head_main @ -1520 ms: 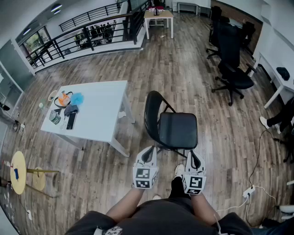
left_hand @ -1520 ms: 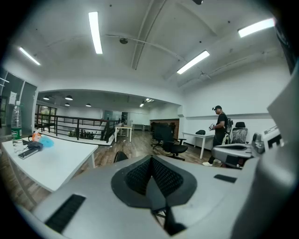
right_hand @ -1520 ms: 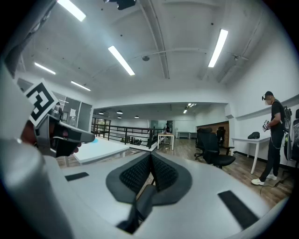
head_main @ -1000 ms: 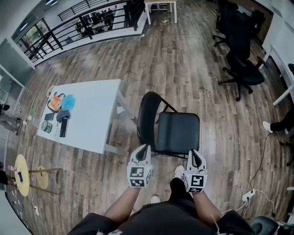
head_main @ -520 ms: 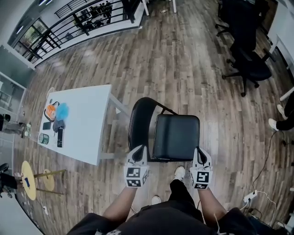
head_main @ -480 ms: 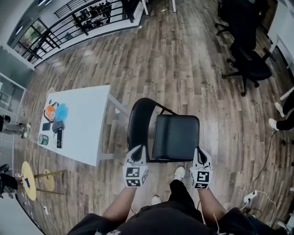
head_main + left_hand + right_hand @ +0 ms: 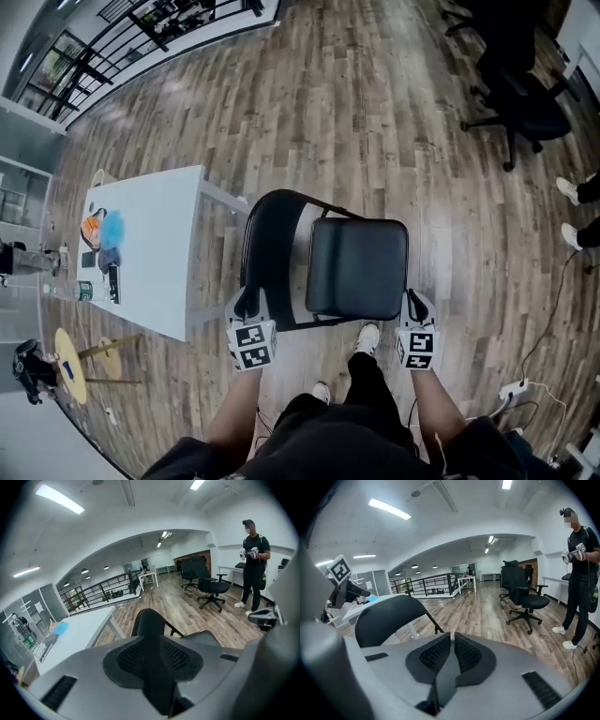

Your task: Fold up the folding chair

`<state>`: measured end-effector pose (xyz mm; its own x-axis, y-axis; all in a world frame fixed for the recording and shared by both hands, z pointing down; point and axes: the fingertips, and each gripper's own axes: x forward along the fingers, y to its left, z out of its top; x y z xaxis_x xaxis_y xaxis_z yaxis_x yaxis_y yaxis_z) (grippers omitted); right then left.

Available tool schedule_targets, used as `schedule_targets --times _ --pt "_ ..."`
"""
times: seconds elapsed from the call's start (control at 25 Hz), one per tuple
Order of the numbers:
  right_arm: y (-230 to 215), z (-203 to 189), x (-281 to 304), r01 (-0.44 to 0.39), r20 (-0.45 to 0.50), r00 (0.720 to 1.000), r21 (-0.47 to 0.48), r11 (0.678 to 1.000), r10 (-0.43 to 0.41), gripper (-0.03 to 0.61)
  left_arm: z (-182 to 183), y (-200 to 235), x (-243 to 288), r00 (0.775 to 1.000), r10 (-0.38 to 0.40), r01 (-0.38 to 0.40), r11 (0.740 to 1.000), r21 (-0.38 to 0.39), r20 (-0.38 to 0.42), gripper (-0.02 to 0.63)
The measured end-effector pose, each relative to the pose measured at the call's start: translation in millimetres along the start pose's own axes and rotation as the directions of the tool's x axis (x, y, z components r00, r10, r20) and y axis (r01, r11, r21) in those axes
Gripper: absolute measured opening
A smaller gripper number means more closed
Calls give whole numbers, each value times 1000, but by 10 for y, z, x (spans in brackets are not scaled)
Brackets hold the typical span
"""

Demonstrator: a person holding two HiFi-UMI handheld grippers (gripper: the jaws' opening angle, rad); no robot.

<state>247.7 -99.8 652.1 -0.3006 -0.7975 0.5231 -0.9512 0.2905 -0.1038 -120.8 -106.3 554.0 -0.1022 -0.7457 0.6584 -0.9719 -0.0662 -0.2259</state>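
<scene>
Both beside folding chair point(image 7: 357, 268) | left gripper point(image 7: 247, 296) fingers point(image 7: 127, 660) opening, empty | right gripper point(image 7: 414, 298) fingers point(image 7: 436, 655) together

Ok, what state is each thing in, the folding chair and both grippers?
Folding chair: unfolded, seat down, standing upright.
Left gripper: jaws opening, nothing between them.
Right gripper: jaws shut, empty.

The black chair point(image 7: 337, 262) stands unfolded on the wood floor point(image 7: 375, 122). Its padded seat point(image 7: 366, 272) lies level, with the backrest point(image 7: 272, 253) upright beside it.
</scene>
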Motion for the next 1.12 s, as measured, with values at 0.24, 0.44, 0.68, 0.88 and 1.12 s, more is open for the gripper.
schedule_targets --times 0.24,0.44,0.68,0.88,1.12 --pt "-82 -551 307 -73 -133 988 82 994 84 156 -200 146 241 994 38 -37 999 13 -102 180" --pt "-181 -1208 568 -85 -272 951 219 972 144 242 -340 176 451 985 -17 11 999 -34 -174 253" --pt "-324 -2108 967 -70 -444 871 313 947 211 294 -581 229 742 972 -42 28 998 -63 -232 270" --pt "-432 -2717 1214 -62 -528 805 376 925 269 304 -749 256 907 969 -42 22 996 -83 -244 281" --pt "-509 -3247 1447 -79 -553 755 458 886 353 327 -802 183 1023 965 -114 75 983 -170 -234 282"
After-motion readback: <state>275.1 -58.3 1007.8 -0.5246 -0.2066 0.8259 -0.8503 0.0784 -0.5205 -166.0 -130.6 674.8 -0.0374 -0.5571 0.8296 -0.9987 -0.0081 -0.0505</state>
